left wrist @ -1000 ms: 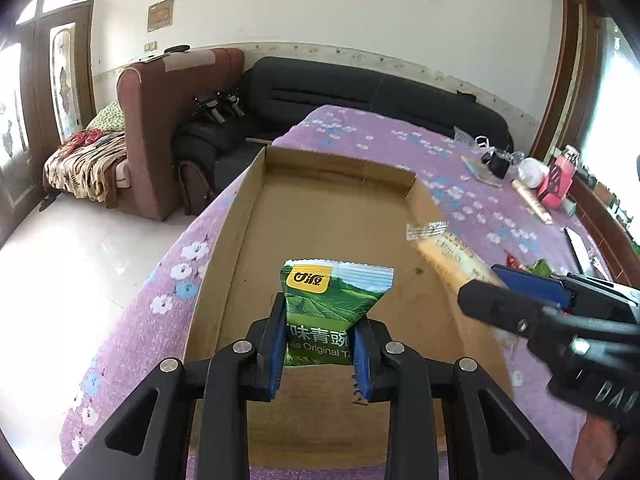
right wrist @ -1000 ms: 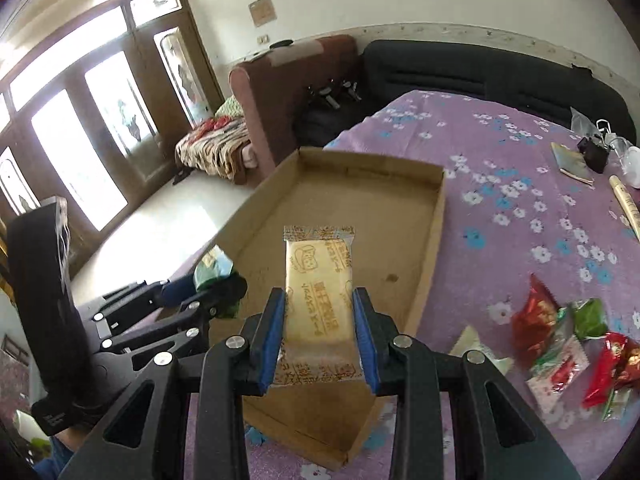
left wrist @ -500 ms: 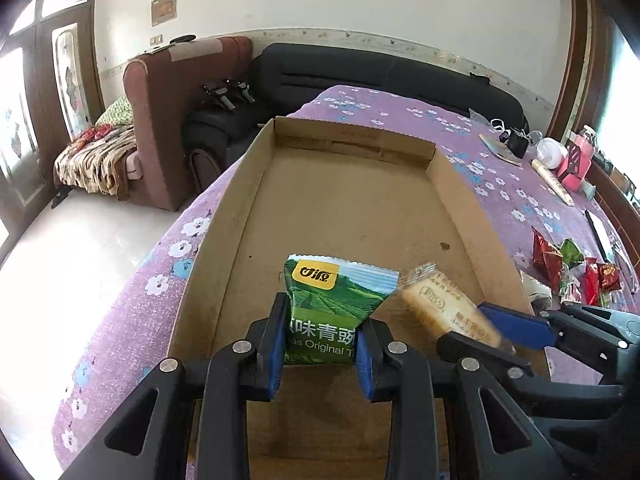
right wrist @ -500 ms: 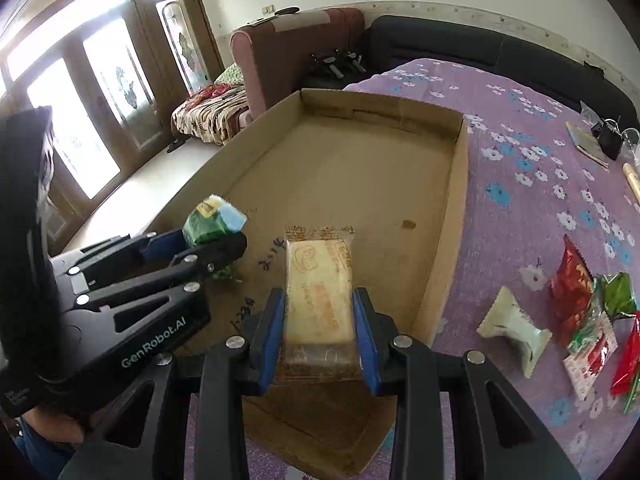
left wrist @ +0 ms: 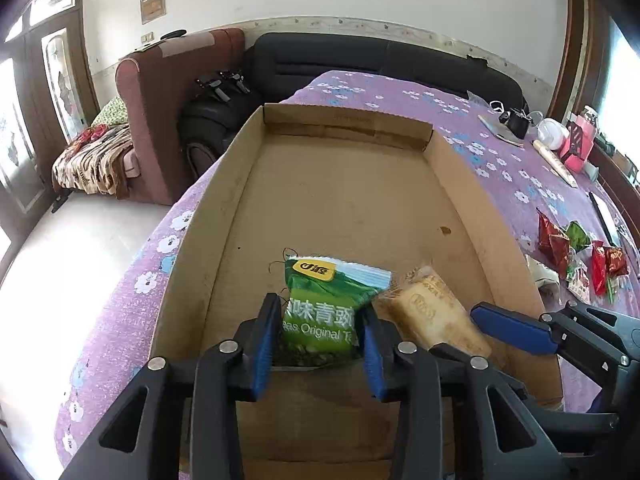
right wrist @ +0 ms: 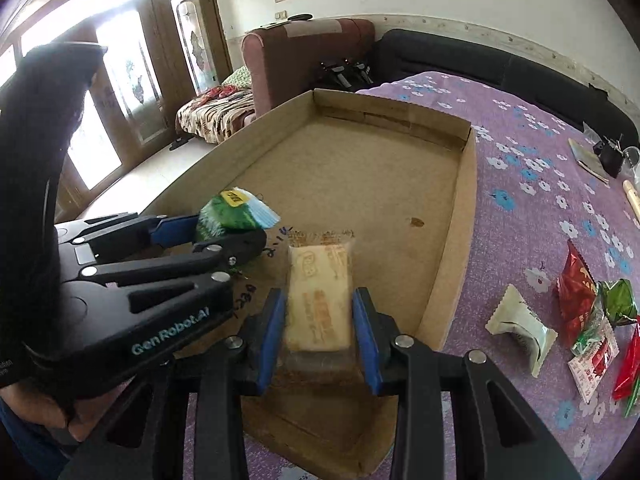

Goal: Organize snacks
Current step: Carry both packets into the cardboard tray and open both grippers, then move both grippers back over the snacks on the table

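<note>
My left gripper (left wrist: 318,330) is shut on a green snack packet (left wrist: 324,308) and holds it low over the near end of a shallow cardboard tray (left wrist: 352,200). My right gripper (right wrist: 320,320) is shut on a yellow biscuit bar in clear wrap (right wrist: 320,296), also low over the tray's near end (right wrist: 360,176), just right of the left gripper (right wrist: 224,240). The bar (left wrist: 432,316) and the right gripper (left wrist: 492,332) show beside the green packet in the left wrist view. The green packet (right wrist: 232,214) shows in the right wrist view.
The tray lies on a table with a purple flowered cloth (left wrist: 504,176). Several loose red, green and white snack packets (right wrist: 576,308) lie on the cloth right of the tray. Small items stand at the far right end (left wrist: 560,140). Sofas stand beyond the table.
Both grippers have moved down and forward into the tray's near end with their snacks. The right gripper has come in close beside the left.
</note>
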`<state>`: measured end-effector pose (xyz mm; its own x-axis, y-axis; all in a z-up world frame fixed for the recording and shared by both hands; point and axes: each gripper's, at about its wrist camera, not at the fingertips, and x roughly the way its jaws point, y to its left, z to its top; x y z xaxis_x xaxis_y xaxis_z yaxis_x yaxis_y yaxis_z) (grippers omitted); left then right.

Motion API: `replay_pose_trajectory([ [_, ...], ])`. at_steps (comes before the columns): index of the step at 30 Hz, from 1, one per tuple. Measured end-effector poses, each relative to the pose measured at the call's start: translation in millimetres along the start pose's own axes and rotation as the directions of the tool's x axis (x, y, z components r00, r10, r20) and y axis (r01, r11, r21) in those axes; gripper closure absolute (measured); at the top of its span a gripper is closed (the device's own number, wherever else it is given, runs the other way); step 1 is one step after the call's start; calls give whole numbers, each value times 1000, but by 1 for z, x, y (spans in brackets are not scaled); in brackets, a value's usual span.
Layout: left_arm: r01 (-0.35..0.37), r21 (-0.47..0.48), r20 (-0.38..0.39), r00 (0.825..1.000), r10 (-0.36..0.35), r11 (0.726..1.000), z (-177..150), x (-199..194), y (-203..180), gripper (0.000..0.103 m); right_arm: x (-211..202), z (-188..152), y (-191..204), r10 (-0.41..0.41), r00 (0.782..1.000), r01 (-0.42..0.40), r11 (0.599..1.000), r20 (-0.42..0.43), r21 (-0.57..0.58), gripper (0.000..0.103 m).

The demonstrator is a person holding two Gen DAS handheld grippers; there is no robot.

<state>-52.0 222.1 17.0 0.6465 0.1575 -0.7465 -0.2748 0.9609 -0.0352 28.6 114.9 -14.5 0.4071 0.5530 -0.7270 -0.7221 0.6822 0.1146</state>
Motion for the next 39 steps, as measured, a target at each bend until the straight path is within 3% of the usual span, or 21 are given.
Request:
replay_pose_trajectory([
  [6, 28, 1, 33, 999, -28, 1000, -2, -7, 2, 44, -4, 0, -1, 5, 1000, -5, 1000, 2, 15, 67],
  [9, 41, -15, 55, 998, -40, 999, -2, -13, 7, 40, -8, 3, -2, -19, 1000, 18, 1000, 9, 11, 60],
  [16, 78, -77, 90, 993, -71, 994, -3, -19, 21, 39, -26, 9, -21, -37, 999, 34, 995, 33, 92, 57],
  [20, 76, -76, 93, 993, -69, 994, -3, -19, 20, 39, -45, 14, -37, -32, 997, 21, 987, 68, 158, 47],
  [24, 73, -78, 91, 994, -66, 994, -4, -19, 20, 38, -63, 15, -60, -17, 994, -10, 967, 104, 254, 44],
  [30, 68, -79, 94, 994, -60, 995, -4, -20, 20, 38, -85, 9, -98, -59, 991, 12, 935, 122, 354, 42],
  [35, 63, -67, 94, 994, -57, 996, -4, -20, 18, 37, -107, 5, -130, -59, 989, 6, 932, 137, 361, 42],
  [39, 40, -41, 93, 995, -36, 998, -5, -21, 13, 37, -126, -5, -160, -134, 976, 65, 930, 169, 361, 43],
])
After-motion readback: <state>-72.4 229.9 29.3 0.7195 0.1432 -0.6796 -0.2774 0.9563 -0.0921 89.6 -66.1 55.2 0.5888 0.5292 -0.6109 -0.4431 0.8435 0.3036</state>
